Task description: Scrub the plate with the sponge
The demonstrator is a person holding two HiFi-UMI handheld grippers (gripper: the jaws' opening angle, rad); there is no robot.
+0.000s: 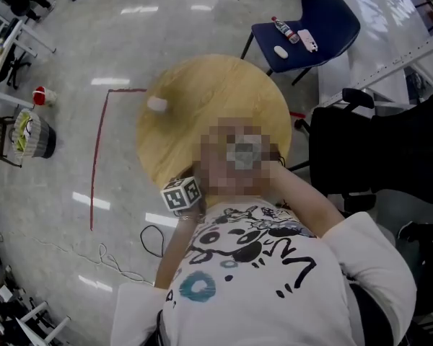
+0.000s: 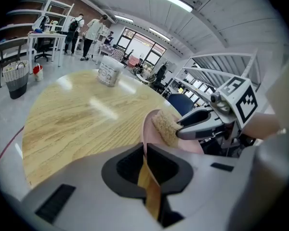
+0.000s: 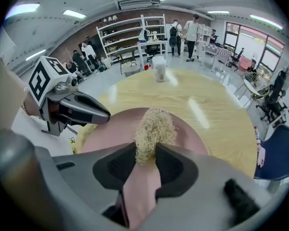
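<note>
Pale grey flooring is spreading out around a round wooden tabletop [image 1: 202,92], with a red tape line [image 1: 96,157] running across the floor at its left and a lined bin [image 1: 32,134] sitting farther left. Someone in a white printed shirt [image 1: 260,272] is standing at the near edge of the tabletop, working a claw in each hand. On the far left part of the wood a small white tub [image 1: 157,104] is standing alone, well apart from both claws.

The left claw [image 2: 145,150] is clamping its jaws together on the rim of a pink plate [image 2: 147,129], holding it tilted up at the near edge of the tabletop. I cannot tell whether the plate's far edge is touching the wood. The right claw [image 3: 146,148] is gripping a straw-coloured sponge [image 3: 154,126], its jaws pinching the sponge's near end. The sponge's fluffy far end is pressing against the plate's face, roughly at its middle. From the left claw's side, the right claw is showing at the right, with the sponge touching the plate just above the left jaws.

Off to the far right a blue chair [image 1: 310,24] is carrying a bottle [image 1: 283,29] and a few small white items. People are standing by white shelves [image 3: 130,37] at the far wall.
</note>
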